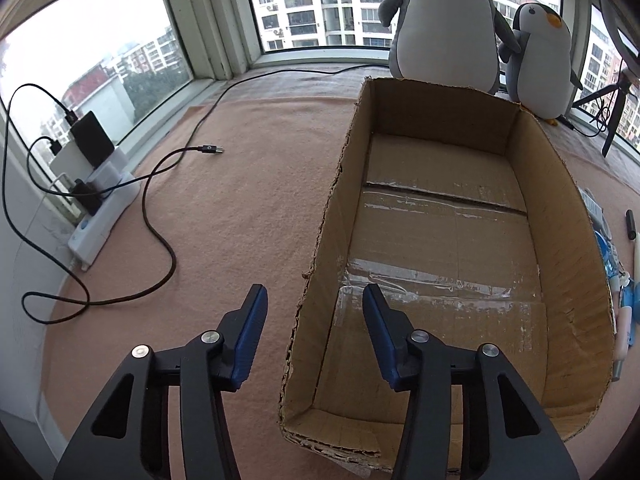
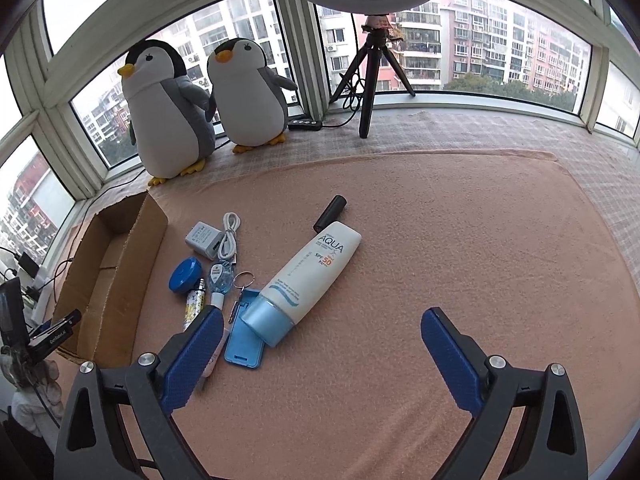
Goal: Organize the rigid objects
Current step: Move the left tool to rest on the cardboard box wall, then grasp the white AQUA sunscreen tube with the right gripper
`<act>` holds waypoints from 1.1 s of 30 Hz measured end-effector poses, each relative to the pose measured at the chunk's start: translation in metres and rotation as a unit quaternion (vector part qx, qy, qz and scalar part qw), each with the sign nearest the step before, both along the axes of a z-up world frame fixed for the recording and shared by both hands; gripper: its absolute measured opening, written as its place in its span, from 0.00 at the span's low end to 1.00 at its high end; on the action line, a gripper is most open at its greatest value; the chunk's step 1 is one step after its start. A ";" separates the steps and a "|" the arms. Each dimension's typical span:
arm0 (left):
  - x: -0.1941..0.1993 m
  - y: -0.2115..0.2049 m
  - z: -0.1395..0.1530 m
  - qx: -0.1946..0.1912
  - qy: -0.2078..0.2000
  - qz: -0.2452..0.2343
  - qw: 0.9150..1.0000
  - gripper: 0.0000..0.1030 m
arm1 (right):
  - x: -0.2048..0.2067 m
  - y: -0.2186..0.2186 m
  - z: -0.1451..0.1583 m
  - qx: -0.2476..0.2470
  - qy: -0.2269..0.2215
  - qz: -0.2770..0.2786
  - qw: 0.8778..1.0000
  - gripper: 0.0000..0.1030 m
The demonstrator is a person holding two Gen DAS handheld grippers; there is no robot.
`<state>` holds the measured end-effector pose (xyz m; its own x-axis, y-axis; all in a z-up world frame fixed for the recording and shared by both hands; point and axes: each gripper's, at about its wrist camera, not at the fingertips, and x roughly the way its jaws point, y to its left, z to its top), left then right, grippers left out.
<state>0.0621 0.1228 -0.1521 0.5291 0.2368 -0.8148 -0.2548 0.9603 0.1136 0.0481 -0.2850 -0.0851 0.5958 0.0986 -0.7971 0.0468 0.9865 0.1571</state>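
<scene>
Left gripper (image 1: 314,312), jaws apart, straddles the near wall of the empty brown cardboard box (image 1: 320,216), pads not yet pressing. Right gripper (image 2: 322,330), jaws wide and empty, hovers before the white-and-blue sunscreen tube (image 2: 310,274) lying beside the box; steady the box, then centre on the tube.

Open right claw (image 2: 322,322) near sunscreen tube (image 2: 310,276)
</scene>
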 end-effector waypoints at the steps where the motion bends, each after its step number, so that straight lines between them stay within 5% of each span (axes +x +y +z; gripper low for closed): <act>1: 0.001 0.000 -0.001 -0.002 0.000 0.000 1.000 0.41 | 0.004 0.002 -0.003 0.001 0.004 0.000 1.000 0.95; 8: 0.000 -0.002 -0.010 -0.009 0.006 -0.008 1.000 0.23 | 0.037 0.011 -0.035 0.021 0.057 -0.014 0.998 0.95; 20: 0.000 -0.002 -0.011 -0.009 -0.002 -0.010 1.000 0.23 | 0.080 0.010 -0.071 0.041 0.127 -0.042 0.990 0.83; 33: 0.000 -0.001 -0.011 -0.011 -0.005 -0.007 1.000 0.23 | 0.088 0.008 -0.082 0.003 0.152 -0.005 0.988 0.69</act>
<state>0.0620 0.1219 -0.1631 0.5411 0.2112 -0.8140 -0.2420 0.9661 0.0898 0.1358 -0.2772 -0.1673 0.3291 0.0994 -0.9390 0.1017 0.9849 0.1399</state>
